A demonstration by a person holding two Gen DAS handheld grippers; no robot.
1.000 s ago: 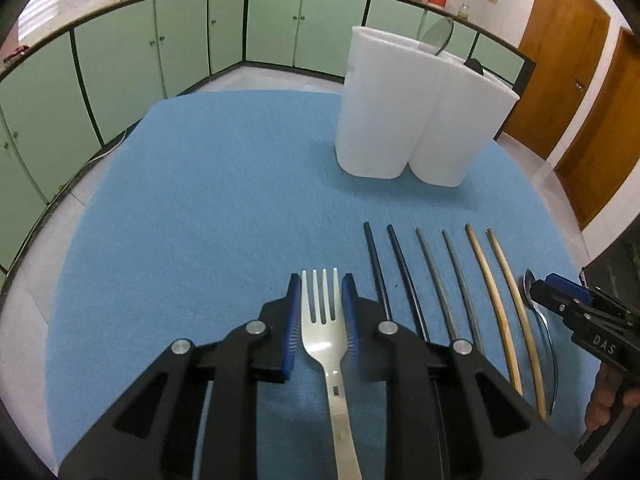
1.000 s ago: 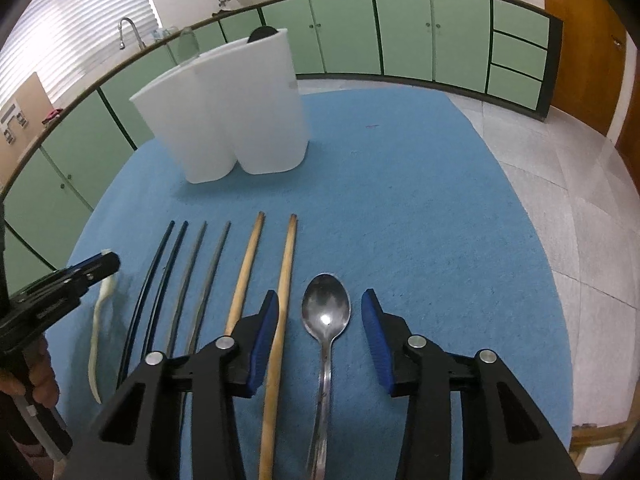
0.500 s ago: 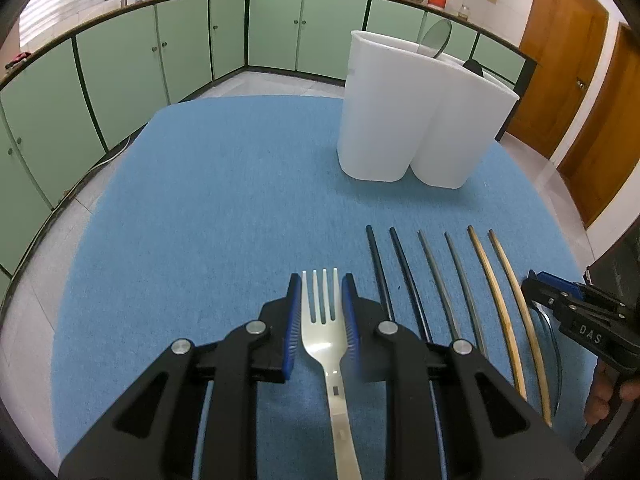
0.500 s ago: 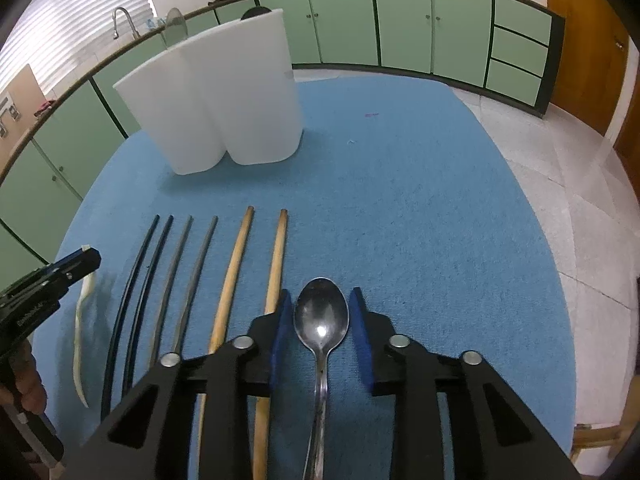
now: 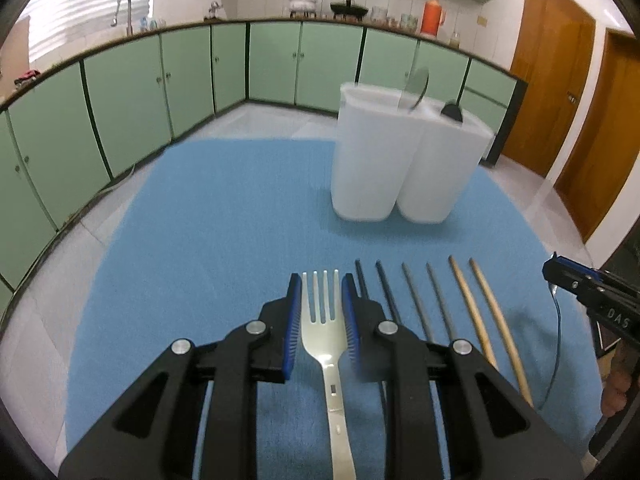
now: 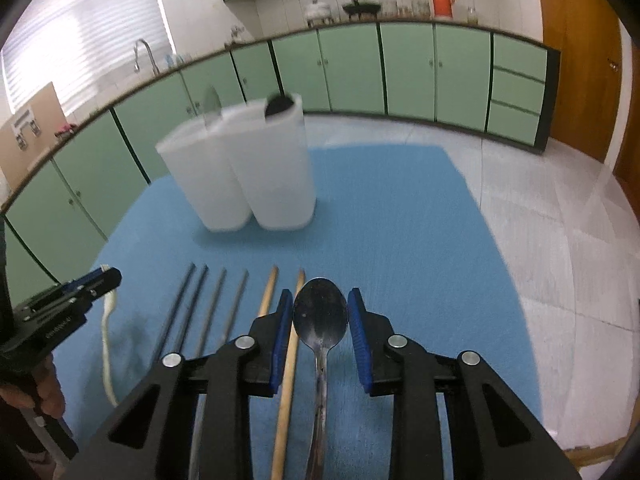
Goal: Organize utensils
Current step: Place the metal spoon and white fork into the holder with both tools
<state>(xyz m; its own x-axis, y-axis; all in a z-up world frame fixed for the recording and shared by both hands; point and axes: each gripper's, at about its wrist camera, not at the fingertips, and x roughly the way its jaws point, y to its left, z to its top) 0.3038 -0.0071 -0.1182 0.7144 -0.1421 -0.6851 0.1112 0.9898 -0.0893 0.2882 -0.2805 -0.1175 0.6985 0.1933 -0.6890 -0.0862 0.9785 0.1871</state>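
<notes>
Left gripper (image 5: 319,312) sits low in the centre of its own view, its blue pads closed in against the two sides of a silver fork (image 5: 325,344). That fork runs straight up the frame: tines toward the top, away from the camera, handle coming down between the black arms to the bottom edge. Its head fills the gap between the pads, with the tine tips level with the pad tips.

Right gripper (image 6: 320,322) holds the same place in the right wrist view, narrowed onto a metal spoon (image 6: 320,328). The bowl lies between the pads, touching the left one; whether the right pad touches it I cannot tell. The bowl points up the frame and the thin handle drops to the bottom edge.

Both utensils appear raised above the blue mat (image 5: 224,216) that covers the desk. On that mat, between the two grippers, lie six chopsticks side by side, their long axes running up the frame: two black chopsticks (image 5: 370,284), two grey chopsticks (image 5: 422,300) and two wooden chopsticks (image 5: 480,312). In the right wrist view a wooden one passes under the left pad.

Beyond them, in the upper middle of each view, stands a white holder (image 5: 396,168) with two compartments; a shiny utensil tip and a black one show above its rim.
</notes>
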